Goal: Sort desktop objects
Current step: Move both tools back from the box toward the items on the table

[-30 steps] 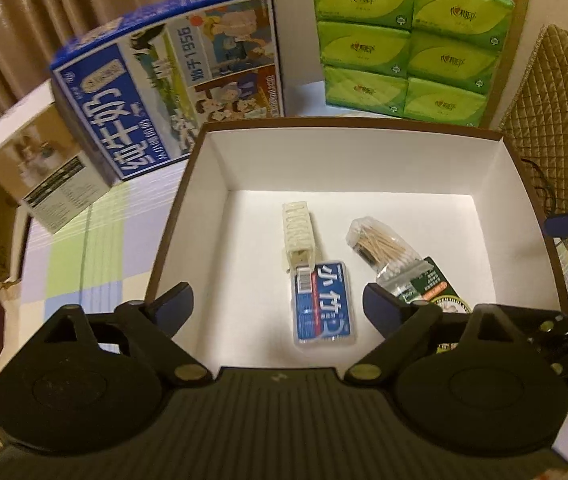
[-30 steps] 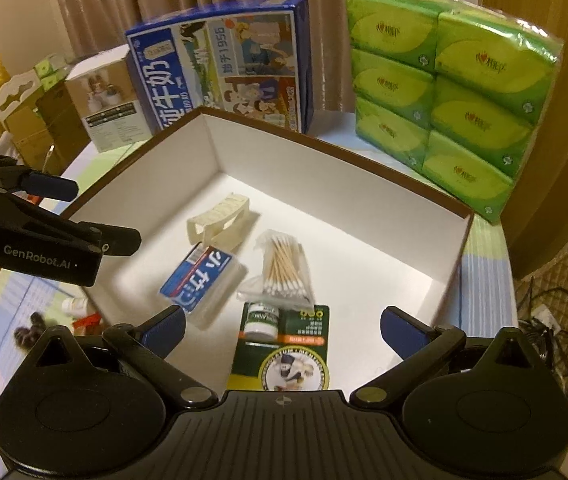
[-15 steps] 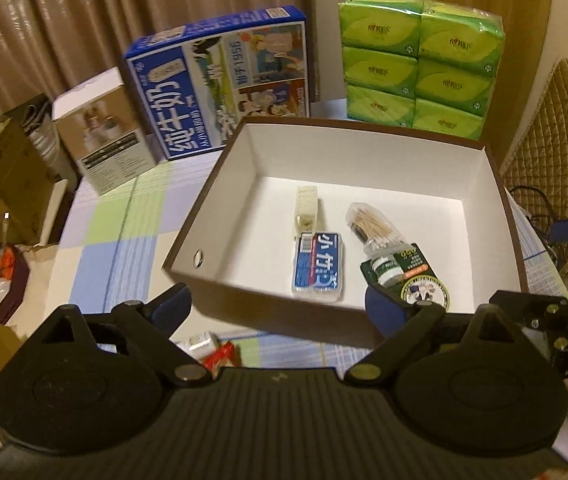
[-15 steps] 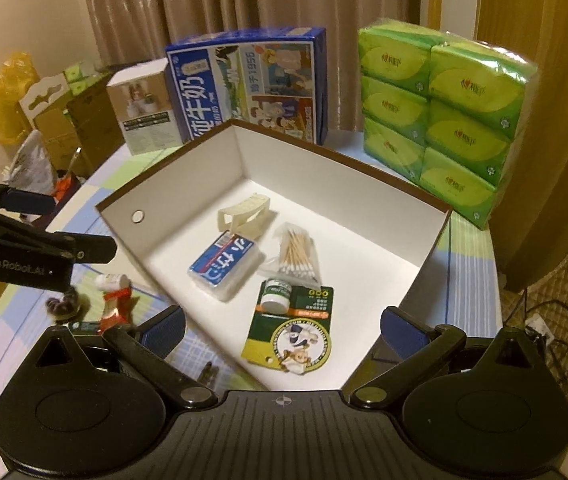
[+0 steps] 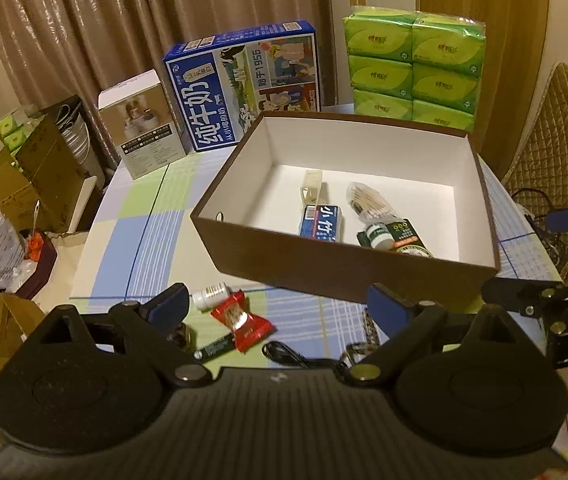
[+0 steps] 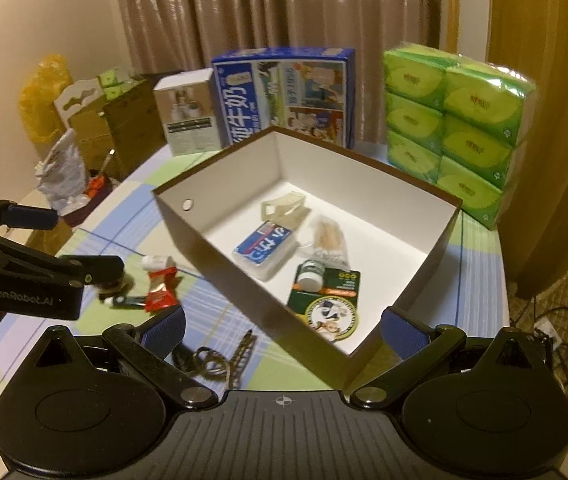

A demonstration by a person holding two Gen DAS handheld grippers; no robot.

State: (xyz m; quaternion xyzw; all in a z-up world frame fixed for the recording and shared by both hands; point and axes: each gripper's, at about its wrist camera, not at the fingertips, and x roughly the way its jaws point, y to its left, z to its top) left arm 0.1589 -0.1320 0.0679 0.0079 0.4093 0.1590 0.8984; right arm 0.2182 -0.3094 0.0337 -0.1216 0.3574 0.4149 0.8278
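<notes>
A brown box (image 5: 336, 266) with a white inside holds a cream hair clip (image 5: 311, 188), a blue pack (image 5: 320, 222), a bag of cotton swabs (image 5: 368, 202) and a green card with a small bottle (image 5: 398, 236). In front of it on the table lie a white bottle (image 5: 211, 292), a red candy (image 5: 242, 320), a dark battery (image 5: 214, 349), a black cable (image 5: 288, 354) and a brown chain (image 6: 220, 362). My left gripper (image 5: 276, 308) is open and empty above these loose items. My right gripper (image 6: 282, 324) is open and empty over the box's near corner (image 6: 348, 354).
A blue milk carton (image 5: 244, 84), a small white box (image 5: 142, 124) and a stack of green tissue packs (image 5: 412, 64) stand behind the brown box. Cardboard boxes and bags (image 5: 24, 168) crowd the floor to the left. A chair (image 5: 556, 140) stands at the right.
Both grippers have pulled back and up from over the box. The box's front wall and the loose items in front of it have come into view. Both stay open.
</notes>
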